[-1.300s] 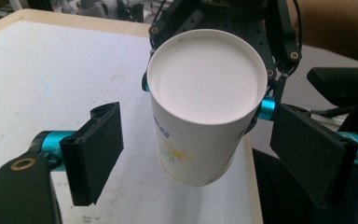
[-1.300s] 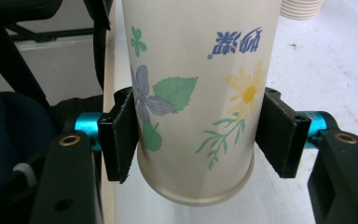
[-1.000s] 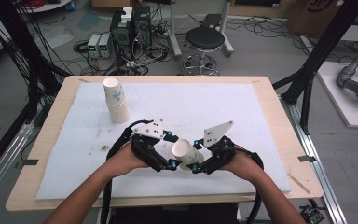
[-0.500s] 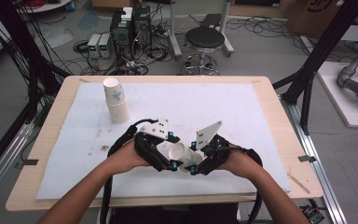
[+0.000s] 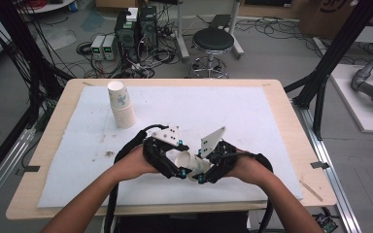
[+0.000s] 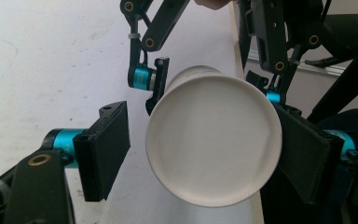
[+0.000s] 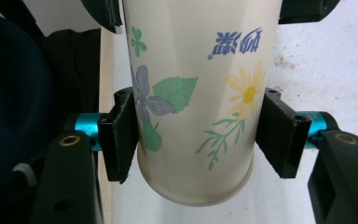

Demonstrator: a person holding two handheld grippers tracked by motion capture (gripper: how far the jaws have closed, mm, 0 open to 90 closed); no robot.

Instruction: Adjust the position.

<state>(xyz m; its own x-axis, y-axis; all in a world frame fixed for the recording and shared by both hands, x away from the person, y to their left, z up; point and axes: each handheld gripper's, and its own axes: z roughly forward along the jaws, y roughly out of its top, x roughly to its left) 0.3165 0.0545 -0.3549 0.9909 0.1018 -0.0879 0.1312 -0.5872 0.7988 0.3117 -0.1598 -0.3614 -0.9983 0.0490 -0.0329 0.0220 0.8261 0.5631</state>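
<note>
Right gripper (image 5: 205,171) clamps a paper cup (image 5: 190,162) across its wall near the rim end; in the right gripper view both pads (image 7: 117,140) press flat on the cup (image 7: 198,102) at 9 and 3 o'clock. Cup is held lying roughly level above the white mat (image 5: 252,121), at about 6 o'clock of the table (image 5: 291,126), close to the near edge.

Left gripper (image 5: 171,162) sits at the cup's other end. Its jaws have just been closing, with the cup (image 6: 214,140) between them. In the left gripper view the jaw at 3 o'clock lies against the cup's side; the pad (image 6: 105,149) at 9 o'clock stands just clear of it, with a strip of mat visible in the gap. So: partly open, not yet gripping (contact on one side only, as far as can be told).

Surroundings: a stack of paper cups (image 5: 120,104) stands upside down at about 10 o'clock on the mat, well apart from both hands. Nothing lies between the grippers and the stack. Some dark smudges (image 5: 108,154) mark the mat at 9 o'clock of the left hand (image 5: 137,165). Beyond the table at 12 o'clock, a round stool (image 5: 213,41) and equipment boxes with cables (image 5: 136,29) sit on the floor.

Markings: cup carries printed flowers and green leaves, a yellow daisy and a lilac bloom, plus blue characters seen upside down in the right gripper view; not legible enough to transcribe.
</note>
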